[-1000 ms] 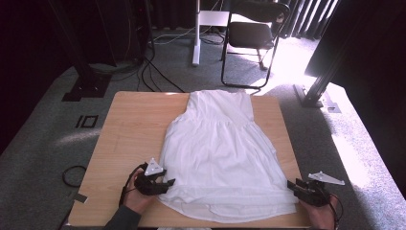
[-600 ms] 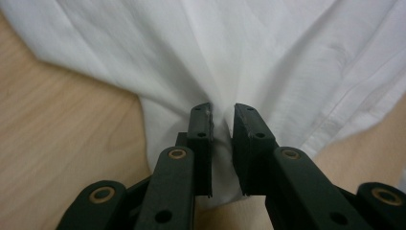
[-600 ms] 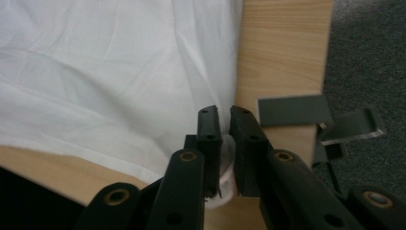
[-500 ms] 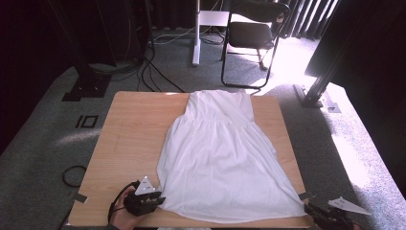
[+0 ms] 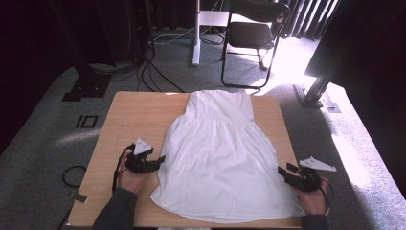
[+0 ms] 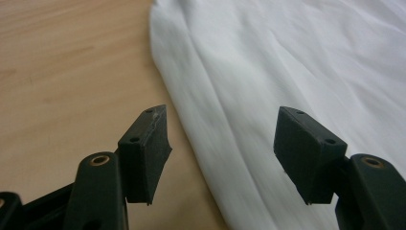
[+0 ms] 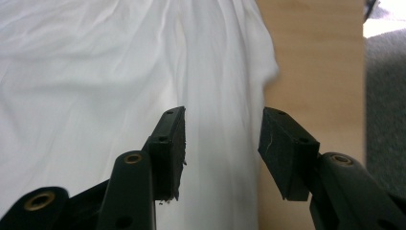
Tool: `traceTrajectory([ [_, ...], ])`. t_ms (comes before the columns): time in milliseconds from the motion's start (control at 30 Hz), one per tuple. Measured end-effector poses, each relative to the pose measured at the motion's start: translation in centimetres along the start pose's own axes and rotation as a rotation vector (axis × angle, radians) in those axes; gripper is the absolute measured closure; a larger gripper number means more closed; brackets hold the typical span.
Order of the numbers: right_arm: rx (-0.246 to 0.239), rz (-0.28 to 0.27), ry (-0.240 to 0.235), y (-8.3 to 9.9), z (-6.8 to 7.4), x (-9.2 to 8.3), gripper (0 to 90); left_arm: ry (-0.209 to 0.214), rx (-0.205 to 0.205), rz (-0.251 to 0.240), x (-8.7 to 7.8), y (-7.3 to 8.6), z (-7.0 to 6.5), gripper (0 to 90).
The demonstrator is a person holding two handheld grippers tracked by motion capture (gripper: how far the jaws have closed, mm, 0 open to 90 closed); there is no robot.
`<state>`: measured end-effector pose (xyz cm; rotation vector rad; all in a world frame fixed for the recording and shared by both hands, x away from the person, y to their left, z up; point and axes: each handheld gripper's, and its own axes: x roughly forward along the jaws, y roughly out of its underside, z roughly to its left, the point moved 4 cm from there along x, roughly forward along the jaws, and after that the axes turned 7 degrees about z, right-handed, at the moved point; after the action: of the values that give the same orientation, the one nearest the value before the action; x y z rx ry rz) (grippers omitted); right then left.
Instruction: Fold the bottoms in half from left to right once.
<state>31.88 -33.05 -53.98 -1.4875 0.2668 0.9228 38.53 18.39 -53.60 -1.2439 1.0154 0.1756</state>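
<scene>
Tabletop of pale rectangular wood (image 5: 139, 115) carries a white sleeveless cotton dress (image 5: 220, 158), spread flat with its narrow bodice toward twelve o'clock and its wide hem toward six o'clock, near the table's near edge. The cloth shows soft creases running lengthwise and a gathered seam below the bodice; the hem flares and reaches almost to the table's right edge at four o'clock.

At eight o'clock of the dress, the black two-jaw left gripper (image 5: 160, 159) sits in the person's left hand (image 5: 128, 176), its tips pointing at three o'clock toward the skirt's left border. In the left gripper view the left gripper (image 6: 222, 143) has its jaws spread, having just been opening, with the dress's (image 6: 297, 72) folded edge running between them and neither pad pressing on it; one jaw is over bare wood (image 6: 67, 72), the other over cloth.

At four o'clock, the black two-jaw right gripper (image 5: 285, 168) sits in the right hand (image 5: 311, 199), beside the hem corner. In the right gripper view the right gripper (image 7: 222, 143) stands apart too, just opening, a strip of the dress (image 7: 95, 72) between the pads without being pinched.

Bare wood lies open left of the dress from seven to eleven o'clock; the right side leaves only a narrow strip (image 7: 311, 57). Grey carpet (image 5: 43, 153) surrounds the table.
</scene>
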Motion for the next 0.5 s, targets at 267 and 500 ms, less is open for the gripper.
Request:
traceTrajectory([
  [267,-0.013,0.083,0.014,-5.4,-0.6,7.4,47.2,-0.044,-0.03,0.102,6.3,-3.6,1.4,37.3],
  [500,0.006,0.166,0.004,-5.2,-1.1,10.0,67.9,0.005,0.008,0.164,7.7,-2.9,0.6,84.9],
])
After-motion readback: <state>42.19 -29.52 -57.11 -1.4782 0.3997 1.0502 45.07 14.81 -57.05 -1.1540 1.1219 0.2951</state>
